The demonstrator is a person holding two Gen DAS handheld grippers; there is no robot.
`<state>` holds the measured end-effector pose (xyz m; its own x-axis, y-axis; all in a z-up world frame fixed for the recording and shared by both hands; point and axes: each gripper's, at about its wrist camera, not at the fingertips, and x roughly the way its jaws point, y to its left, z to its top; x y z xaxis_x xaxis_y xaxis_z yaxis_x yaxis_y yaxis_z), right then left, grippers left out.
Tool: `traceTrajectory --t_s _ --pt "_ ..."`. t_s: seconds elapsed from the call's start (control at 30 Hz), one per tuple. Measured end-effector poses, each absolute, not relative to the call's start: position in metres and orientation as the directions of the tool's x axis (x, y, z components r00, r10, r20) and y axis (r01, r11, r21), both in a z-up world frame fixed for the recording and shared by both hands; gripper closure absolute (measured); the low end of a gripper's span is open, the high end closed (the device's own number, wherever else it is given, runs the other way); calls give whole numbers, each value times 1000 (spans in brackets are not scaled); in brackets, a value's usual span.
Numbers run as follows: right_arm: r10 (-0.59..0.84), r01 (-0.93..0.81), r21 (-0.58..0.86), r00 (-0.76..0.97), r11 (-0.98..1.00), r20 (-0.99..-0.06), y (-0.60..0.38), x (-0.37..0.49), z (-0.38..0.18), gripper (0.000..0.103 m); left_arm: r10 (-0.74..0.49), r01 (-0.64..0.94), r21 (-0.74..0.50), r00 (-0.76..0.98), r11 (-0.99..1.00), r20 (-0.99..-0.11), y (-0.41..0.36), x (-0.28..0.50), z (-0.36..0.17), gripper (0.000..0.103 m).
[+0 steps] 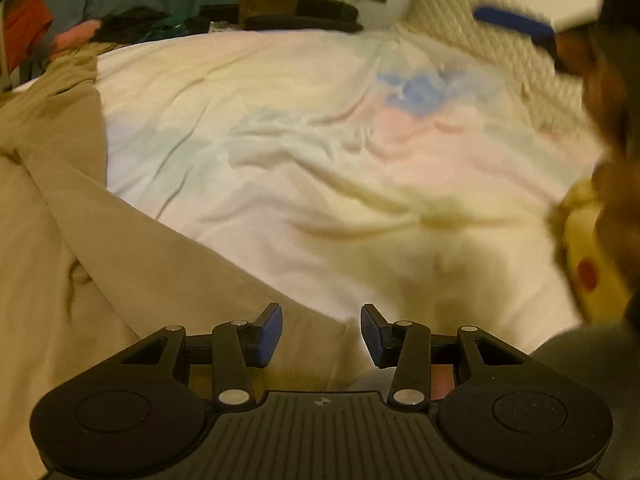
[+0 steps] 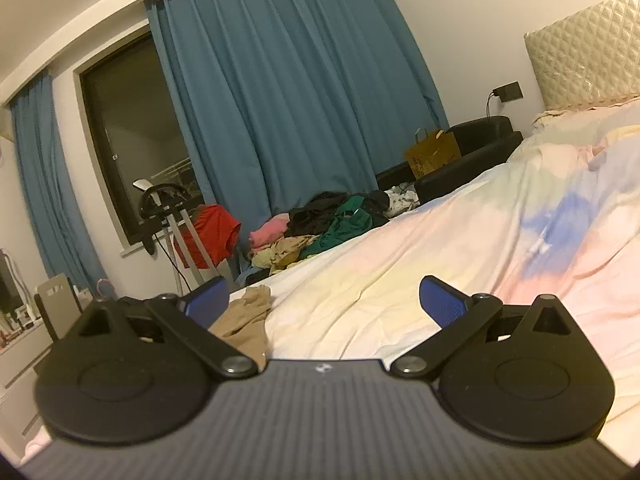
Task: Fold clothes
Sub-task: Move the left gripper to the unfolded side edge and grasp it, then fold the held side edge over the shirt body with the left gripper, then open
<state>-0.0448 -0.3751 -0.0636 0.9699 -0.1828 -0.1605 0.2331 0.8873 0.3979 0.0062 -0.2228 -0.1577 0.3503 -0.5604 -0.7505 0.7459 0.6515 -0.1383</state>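
Note:
A tan garment point(image 1: 60, 240) lies spread over the left part of the bed, and its edge runs under my left gripper point(image 1: 321, 320). That gripper points down at the bed with its blue pads apart; nothing is pinched between them. The same tan cloth point(image 2: 244, 320) shows bunched near the bed's edge in the right wrist view. My right gripper point(image 2: 324, 292) stands wide open and holds nothing, pointing almost level across the bed. One of its blue fingers point(image 1: 512, 24) shows blurred at the upper right, held by a person's hand point(image 1: 608, 92).
The bed has a pastel sheet point(image 1: 300, 140) and a quilted headboard point(image 2: 584, 64). A pile of mixed clothes point(image 2: 320, 228) lies at the far side. Beyond stand a black sofa point(image 2: 480, 140) with a paper bag point(image 2: 432, 152) and blue curtains point(image 2: 280, 100). A yellow cloth with a red dot point(image 1: 588, 264) sits at the right edge.

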Motion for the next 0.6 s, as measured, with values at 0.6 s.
traceTrajectory --t_s 0.6 --pt "-163 212 415 975 885 -149 -360 -49 -61 0 -635 437 -461 530 773 -563 -42 -2 -75 101"
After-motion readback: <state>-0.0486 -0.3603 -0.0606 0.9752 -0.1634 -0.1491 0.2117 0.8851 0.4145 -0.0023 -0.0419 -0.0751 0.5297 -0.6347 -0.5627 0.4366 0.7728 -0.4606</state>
